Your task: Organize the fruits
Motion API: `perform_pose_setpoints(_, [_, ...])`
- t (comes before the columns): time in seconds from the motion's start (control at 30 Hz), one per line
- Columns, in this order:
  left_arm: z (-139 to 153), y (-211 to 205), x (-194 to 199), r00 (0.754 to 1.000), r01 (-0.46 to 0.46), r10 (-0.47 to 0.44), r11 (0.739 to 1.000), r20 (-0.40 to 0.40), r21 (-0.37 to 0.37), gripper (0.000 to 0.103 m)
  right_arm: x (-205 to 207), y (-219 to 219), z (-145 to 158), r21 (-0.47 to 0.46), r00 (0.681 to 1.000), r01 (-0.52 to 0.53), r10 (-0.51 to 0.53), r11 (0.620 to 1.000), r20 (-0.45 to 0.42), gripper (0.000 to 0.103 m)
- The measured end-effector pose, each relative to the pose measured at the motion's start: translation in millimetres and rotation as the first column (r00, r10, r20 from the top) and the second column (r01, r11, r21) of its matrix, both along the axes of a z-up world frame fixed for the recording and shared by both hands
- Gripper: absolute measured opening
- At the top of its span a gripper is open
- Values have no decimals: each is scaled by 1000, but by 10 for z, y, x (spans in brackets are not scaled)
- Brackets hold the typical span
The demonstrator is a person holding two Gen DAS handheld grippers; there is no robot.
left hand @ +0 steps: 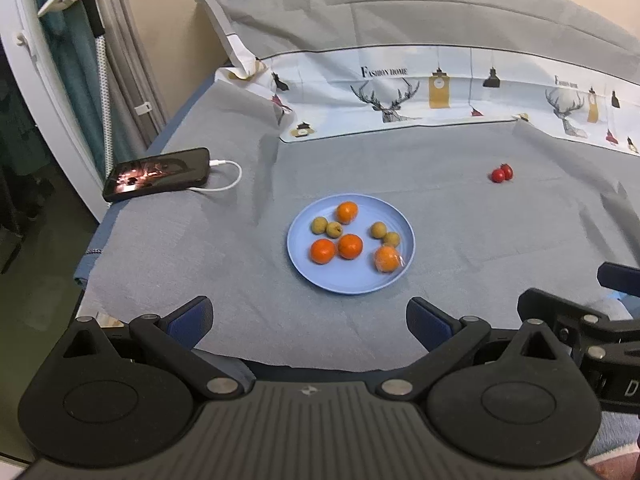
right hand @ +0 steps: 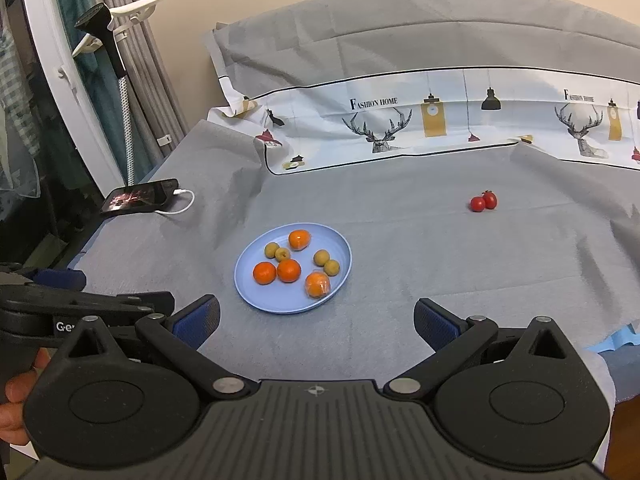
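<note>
While both grippers hang back over the near edge of the bed (left hand: 224,264), most of the sorting looks done: the blue plate (left hand: 394,218) already carries eight fruits, and only the two red cherry tomatoes (left hand: 501,173) lie loose on the grey cover, well apart from the plate at about 2 o'clock from it. Judging by that, what is left is to bring those two in, or to group them elsewhere.

On the plate, four oranges sit among four small yellow-green fruits. One orange (left hand: 346,212) is at 12 o'clock, two (left hand: 336,249) touch each other near the middle toward 8 o'clock, and one wrapped in clear film (left hand: 387,259) lies at 5 o'clock. A pair of green fruits (left hand: 327,227) sits at 10 o'clock, another pair (left hand: 384,234) at 3 o'clock.

The left gripper (left hand: 310,318) stands wide and holds nothing; the right gripper (right hand: 317,318) is likewise spread wide and empty, with the plate just ahead of its left finger. A phone (left hand: 158,174) on a white cable rests at the bed's far-left edge, well clear of the fruit.
</note>
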State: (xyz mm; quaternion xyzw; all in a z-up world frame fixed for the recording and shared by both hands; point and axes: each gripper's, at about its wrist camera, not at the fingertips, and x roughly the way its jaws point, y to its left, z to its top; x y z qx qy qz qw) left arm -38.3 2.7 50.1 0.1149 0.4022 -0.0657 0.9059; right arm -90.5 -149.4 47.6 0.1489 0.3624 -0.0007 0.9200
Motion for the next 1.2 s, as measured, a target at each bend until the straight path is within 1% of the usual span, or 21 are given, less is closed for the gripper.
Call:
perform_pose_setpoints(0.4, [-31,7,90,1000,-15,15,1000,-15,14,103,62,40,-39,-16,1000,-15,15,1000,-18,102])
perform_pose_setpoints(0.7, [-148,-26,228,999,-22,23,999,-47,39,103,183,32,-149,-4,998,-20,20,1000,-61,102])
perform_pose_setpoints(1.07, [-381,-207,541,993,-11,22,995,-112,95,103,427,-119,-441,35,992,-9,13,999,-123,102])
perform_pose_setpoints(1.13, [-438,-263,633,990,6,6,996,-137,89,103,485,-188,-519,48,991,7,-1,999,-136,102])
perform_pose_setpoints(1.2, [-497,-338,735,984,36,-24,997,-174,65,103,545,-290,-597,60,990,43,-34,997,-140,102])
